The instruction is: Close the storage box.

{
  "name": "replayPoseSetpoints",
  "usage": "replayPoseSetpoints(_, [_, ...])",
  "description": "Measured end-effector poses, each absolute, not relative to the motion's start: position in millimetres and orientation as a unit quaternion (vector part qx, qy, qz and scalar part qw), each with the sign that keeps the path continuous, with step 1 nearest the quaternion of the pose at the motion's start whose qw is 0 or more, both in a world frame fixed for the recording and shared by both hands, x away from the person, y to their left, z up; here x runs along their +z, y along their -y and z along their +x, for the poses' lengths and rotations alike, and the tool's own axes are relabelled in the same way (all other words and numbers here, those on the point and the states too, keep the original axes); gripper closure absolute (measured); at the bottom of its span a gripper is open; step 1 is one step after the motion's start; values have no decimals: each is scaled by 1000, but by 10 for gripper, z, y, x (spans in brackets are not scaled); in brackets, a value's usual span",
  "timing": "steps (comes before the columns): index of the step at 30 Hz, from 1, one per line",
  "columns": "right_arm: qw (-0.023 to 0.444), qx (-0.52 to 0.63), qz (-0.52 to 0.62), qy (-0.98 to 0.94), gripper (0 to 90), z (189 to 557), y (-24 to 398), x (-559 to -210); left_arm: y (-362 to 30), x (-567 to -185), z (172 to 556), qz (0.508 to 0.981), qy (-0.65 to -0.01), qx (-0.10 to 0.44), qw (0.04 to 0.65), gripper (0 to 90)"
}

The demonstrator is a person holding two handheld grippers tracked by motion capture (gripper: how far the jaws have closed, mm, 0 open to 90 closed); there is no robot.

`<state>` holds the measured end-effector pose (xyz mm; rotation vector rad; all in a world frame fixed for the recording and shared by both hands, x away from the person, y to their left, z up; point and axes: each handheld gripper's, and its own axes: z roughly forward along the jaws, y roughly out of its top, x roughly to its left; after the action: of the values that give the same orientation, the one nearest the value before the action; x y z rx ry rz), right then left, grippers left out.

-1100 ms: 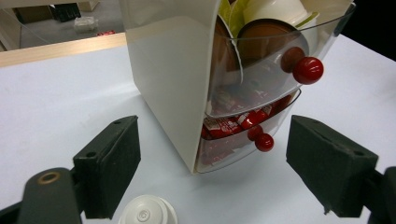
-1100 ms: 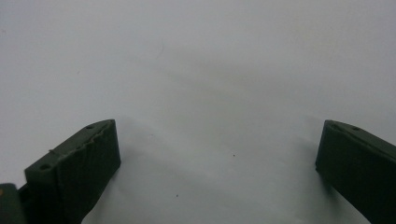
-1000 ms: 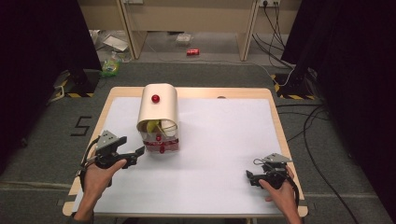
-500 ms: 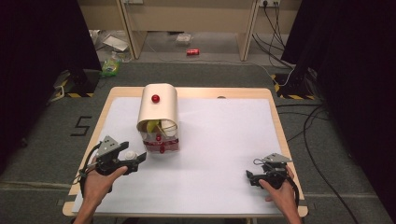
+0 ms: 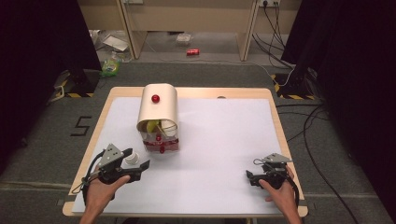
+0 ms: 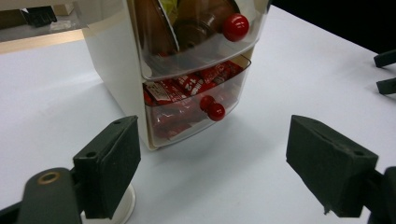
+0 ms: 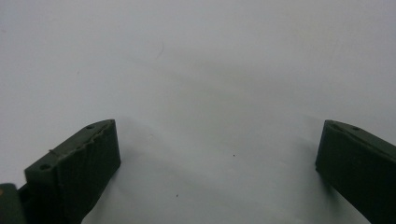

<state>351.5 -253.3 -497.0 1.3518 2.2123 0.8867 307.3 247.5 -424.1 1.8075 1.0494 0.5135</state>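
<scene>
Two drawers with red knobs sit in the small drawer cabinet at the far left of the table, the lower drawer full of red snack packets. The left gripper is near it with jaws wide apart and nothing between them, a white cup just beside. The right gripper rests open and empty at the near right. The step seems the approach; next the jaws must line up on the lower knob and close

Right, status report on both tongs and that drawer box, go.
Left tongs open, empty, facing drawer box. Right tongs open over bare table. Both drawers shut, red knobs untouched. White cup beside left tongs.
</scene>
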Motion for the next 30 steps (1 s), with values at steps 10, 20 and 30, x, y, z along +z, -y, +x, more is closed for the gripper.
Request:
replayPoseSetpoints(10, [199, 317, 483, -791, 3, 3514, 2534, -4970, -2486, -4347, 3020, 744, -424, 201, 475, 172])
replayPoseSetpoints(20, [200, 317, 483, -791, 4, 3514, 2533, -4970, -2481, -4487, 2969, 752, -417, 194, 472, 166])
replayPoseSetpoints(30, [200, 317, 483, -791, 3, 3514, 2533, -4970, -2417, -4576, 2880, 761, -405, 188, 470, 157])
